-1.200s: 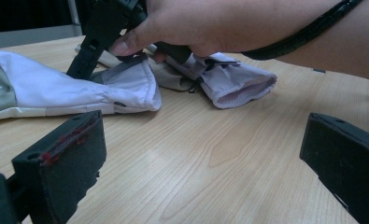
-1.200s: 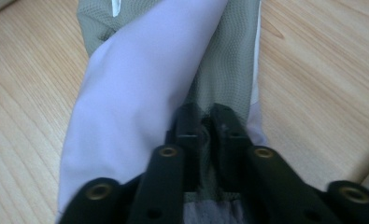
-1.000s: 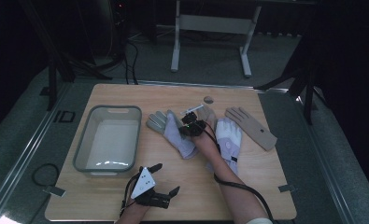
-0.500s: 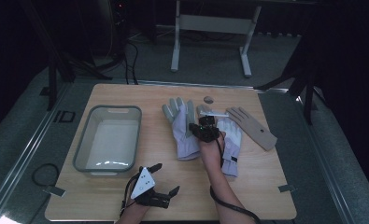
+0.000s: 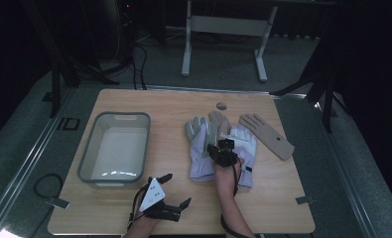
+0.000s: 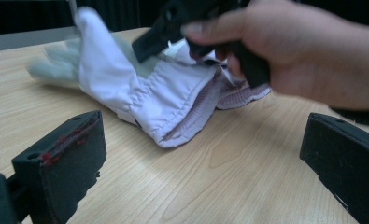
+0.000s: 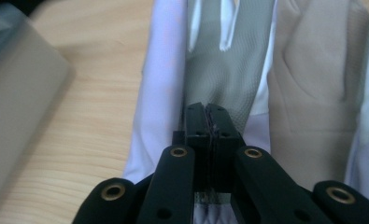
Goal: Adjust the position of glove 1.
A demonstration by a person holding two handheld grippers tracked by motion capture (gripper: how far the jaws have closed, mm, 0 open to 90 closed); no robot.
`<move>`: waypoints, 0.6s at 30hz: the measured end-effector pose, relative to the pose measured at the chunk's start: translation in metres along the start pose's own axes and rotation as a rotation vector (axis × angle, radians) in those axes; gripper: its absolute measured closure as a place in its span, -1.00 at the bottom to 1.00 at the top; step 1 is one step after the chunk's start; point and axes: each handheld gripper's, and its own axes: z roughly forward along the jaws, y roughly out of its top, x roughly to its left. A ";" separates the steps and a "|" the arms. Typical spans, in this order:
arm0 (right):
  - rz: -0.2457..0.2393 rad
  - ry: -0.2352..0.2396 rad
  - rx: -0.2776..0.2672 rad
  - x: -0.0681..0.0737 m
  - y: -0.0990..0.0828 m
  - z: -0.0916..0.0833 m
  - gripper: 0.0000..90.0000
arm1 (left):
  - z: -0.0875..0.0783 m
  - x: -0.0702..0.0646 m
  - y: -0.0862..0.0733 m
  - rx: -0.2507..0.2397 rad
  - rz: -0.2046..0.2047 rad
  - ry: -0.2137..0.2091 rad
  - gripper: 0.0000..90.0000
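A: Where's the work glove [image 5: 203,148] rn?

B: On the counter [image 5: 173,106], center, just right of the grey plastic bin [image 5: 115,148]. Fingers point to 12 o'clock, cuff to 6. White back, grey palm fabric. In the left gripper view part of it is bunched up off the wood, cuff opening facing the camera.

A: Right tongs [image 5: 224,148]?

B: Over the glove pair, at the 3 o'clock side of that glove. Jaws pressed together; in the right gripper view they meet over the grey fabric and look to be pinching a fold of it, though the bite itself is hard to see. The hand [image 6: 285,51] wraps the handle.

A: Left tongs [image 5: 169,194]?

B: Spread wide, nothing between the jaws. Near the counter's 6 o'clock edge, below the bin, well apart from the glove.

A: Other stuff?

B: A 2nd white glove [image 5: 245,148] touches the first at its 3 o'clock. A tan glove [image 5: 267,134] lies flat farther out at 3, angled. A small round dark thing [image 5: 222,105] sits at 12, near the far edge; can't tell what it is.
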 end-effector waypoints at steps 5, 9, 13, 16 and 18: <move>-0.055 -0.043 0.048 0.001 -0.008 0.013 0.89 | 0.000 0.000 0.000 0.001 0.001 -0.001 -0.99; -0.074 -0.048 0.063 0.001 -0.009 0.019 0.85 | 0.001 0.000 0.000 0.001 0.003 -0.001 -0.99; -0.063 -0.023 0.078 0.001 -0.003 0.015 0.81 | 0.001 0.000 0.000 0.003 0.003 -0.002 -0.99; -0.095 0.019 0.083 0.000 0.009 0.005 0.63 | 0.001 0.000 0.000 0.006 0.002 -0.004 -0.99; -0.141 0.023 0.076 -0.002 0.017 -0.001 0.56 | 0.001 0.000 0.000 0.006 0.002 -0.005 -0.99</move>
